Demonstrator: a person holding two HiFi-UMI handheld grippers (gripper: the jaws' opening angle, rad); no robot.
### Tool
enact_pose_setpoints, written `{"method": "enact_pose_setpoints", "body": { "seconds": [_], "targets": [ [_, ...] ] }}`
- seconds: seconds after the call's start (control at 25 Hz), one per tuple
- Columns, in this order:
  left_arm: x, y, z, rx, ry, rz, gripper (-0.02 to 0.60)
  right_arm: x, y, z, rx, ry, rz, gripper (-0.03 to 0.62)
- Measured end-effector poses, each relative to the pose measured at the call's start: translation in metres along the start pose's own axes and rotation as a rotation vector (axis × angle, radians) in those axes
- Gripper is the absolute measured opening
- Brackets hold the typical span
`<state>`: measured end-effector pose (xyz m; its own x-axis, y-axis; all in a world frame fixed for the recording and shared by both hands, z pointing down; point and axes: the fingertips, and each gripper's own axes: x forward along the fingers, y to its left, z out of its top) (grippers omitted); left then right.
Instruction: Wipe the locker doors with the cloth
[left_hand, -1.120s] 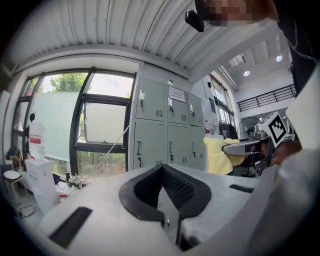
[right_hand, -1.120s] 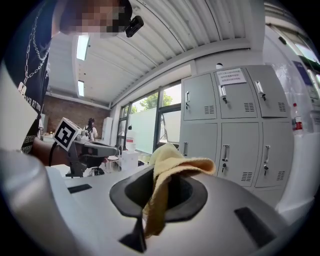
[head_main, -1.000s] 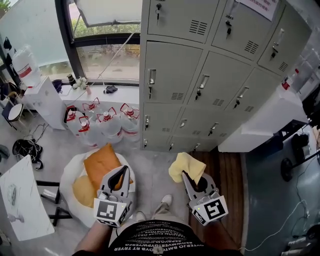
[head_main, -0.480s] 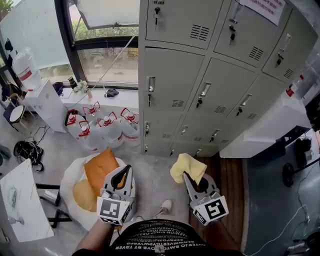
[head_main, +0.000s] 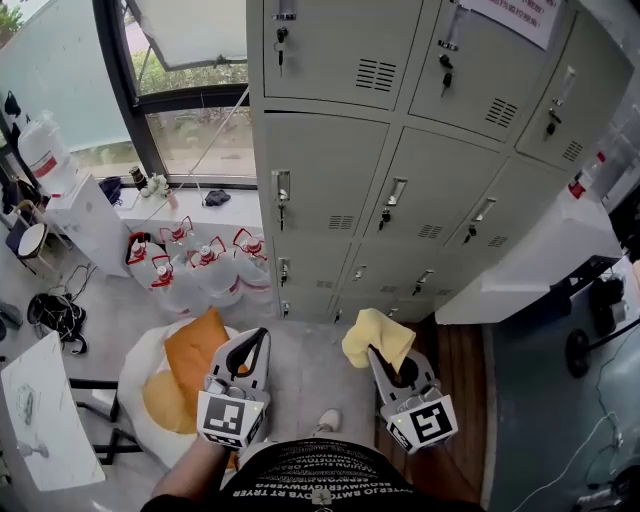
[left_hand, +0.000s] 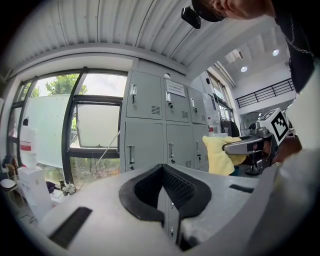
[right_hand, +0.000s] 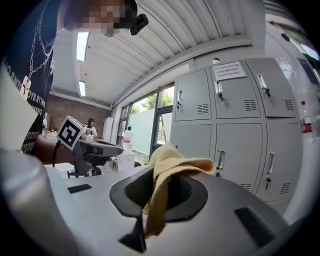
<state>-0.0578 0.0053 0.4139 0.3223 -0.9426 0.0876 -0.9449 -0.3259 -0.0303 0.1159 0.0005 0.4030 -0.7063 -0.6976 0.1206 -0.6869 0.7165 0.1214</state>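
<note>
A bank of grey metal lockers (head_main: 400, 150) with handles and keys stands ahead of me. My right gripper (head_main: 377, 350) is shut on a yellow cloth (head_main: 376, 334), which bunches above its tips and stays short of the doors. In the right gripper view the cloth (right_hand: 167, 167) drapes between the pads, with the lockers (right_hand: 235, 115) behind it. My left gripper (head_main: 259, 337) is held low beside it, shut and holding nothing. The left gripper view shows its pads (left_hand: 175, 187) meeting, the cloth (left_hand: 217, 155) at right and the lockers (left_hand: 155, 125) ahead.
Several water jugs (head_main: 200, 262) stand on the floor by the window, left of the lockers. A white sack with an orange cushion (head_main: 193, 348) lies by my left foot. A white table (head_main: 40, 410) is at far left, a white cabinet (head_main: 530, 260) at right.
The lockers have grown larger and slid left in the head view as I stepped closer. Both grippers keep their pose, and the cloth stays in the right one.
</note>
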Motion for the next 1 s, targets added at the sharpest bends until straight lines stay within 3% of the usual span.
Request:
{"method": "enact_pose_setpoints", "body": {
  "seconds": [0.48, 0.56, 0.72, 1.0],
  "targets": [
    [0.065, -0.037, 0.028, 0.072, -0.078, 0.063, 0.005, -0.009, -0.075, -0.009, -0.030, -0.023, 0.015, 0.040],
    [0.072, -0.039, 0.023, 0.104, -0.072, 0.085, 0.006, -0.007, -0.088, -0.012, -0.038, -0.024, 0.016, 0.040],
    [0.074, -0.036, 0.015, 0.081, -0.048, 0.119, 0.005, -0.003, -0.096, -0.020, -0.107, -0.012, 0.027, 0.040],
    [0.066, -0.032, 0.003, 0.112, 0.007, 0.156, 0.006, 0.014, -0.092, -0.020, -0.082, -0.027, 0.098, 0.040]
  ]
}}
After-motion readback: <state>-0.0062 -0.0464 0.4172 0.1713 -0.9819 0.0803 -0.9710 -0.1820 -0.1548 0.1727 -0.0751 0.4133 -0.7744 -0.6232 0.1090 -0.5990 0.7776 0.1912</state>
